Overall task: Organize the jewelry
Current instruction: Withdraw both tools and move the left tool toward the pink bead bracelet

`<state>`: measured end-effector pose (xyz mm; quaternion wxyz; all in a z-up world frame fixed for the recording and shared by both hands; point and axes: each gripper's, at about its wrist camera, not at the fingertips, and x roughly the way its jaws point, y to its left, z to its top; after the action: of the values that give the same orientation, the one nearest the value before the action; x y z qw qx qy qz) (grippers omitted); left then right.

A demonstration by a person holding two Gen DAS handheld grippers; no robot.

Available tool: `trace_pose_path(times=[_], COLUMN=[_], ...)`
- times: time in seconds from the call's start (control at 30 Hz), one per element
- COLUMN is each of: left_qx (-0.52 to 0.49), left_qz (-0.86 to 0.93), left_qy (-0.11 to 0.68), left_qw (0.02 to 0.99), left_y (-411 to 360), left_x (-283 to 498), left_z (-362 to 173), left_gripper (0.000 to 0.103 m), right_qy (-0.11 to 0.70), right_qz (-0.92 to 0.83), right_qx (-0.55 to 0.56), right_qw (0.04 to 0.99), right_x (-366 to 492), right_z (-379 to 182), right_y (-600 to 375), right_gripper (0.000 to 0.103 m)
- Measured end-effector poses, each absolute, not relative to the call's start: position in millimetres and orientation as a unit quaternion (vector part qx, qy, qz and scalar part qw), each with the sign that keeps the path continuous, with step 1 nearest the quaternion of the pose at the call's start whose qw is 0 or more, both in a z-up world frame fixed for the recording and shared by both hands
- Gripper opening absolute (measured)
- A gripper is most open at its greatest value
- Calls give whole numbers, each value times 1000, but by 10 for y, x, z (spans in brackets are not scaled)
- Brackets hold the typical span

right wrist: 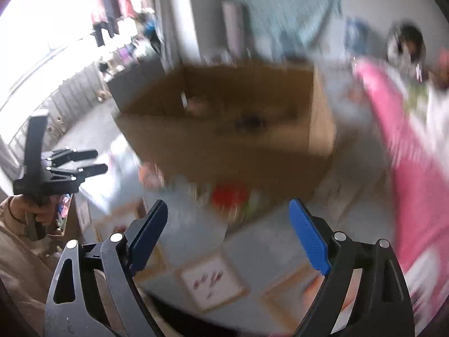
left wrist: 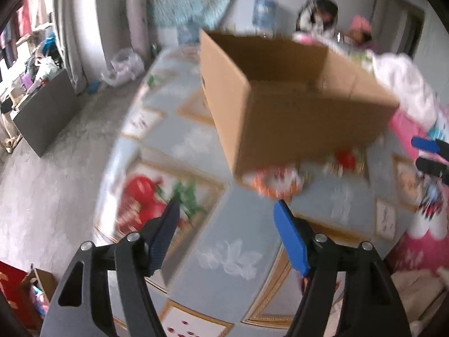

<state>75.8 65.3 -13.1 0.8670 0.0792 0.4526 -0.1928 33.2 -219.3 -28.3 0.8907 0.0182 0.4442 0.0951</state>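
Note:
An open brown cardboard box [left wrist: 294, 106] [right wrist: 224, 140] stands on the table's patterned blue-grey cloth [left wrist: 224, 252]. Blurred small colourful items lie at its near foot: an orange-white one [left wrist: 272, 182] and a red one [left wrist: 346, 158] [right wrist: 230, 196]. What they are I cannot make out. My left gripper [left wrist: 226, 207] hangs open over the cloth short of the box, with nothing between its fingers; the right wrist view shows it at the left [right wrist: 101, 160]. My right gripper [right wrist: 228, 206] is open and empty too, in front of the box, and shows at the right edge [left wrist: 415, 153].
A pink box or bag [right wrist: 407, 154] and white cloth [left wrist: 401, 84] lie right of the carton. Water bottles [left wrist: 263, 11] and a person [left wrist: 322, 14] are behind the table. The table edge and grey floor [left wrist: 56, 168] are to the left. Both views are motion-blurred.

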Motion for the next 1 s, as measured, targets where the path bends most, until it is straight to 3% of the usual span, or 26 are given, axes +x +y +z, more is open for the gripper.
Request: trace_pose_path(times=[0.33, 0.53, 1.0], left_qx=[116, 118, 109], left_qz=[-185, -170, -173], left_qy=[485, 480, 488], left_qw=[847, 853, 849], left_y=[329, 338, 369], left_x=[715, 720, 821], left_z=[-533, -564, -555], left_gripper=[79, 98, 99], right_qy=[491, 487, 489], right_qz=[37, 36, 65], right_qx=[-53, -48, -20], right_qw=[869, 871, 869], right_x=[319, 324, 384], right_z=[-795, -803, -774], right_y=[-1848, -1840, -2030], right_gripper=[86, 95, 95])
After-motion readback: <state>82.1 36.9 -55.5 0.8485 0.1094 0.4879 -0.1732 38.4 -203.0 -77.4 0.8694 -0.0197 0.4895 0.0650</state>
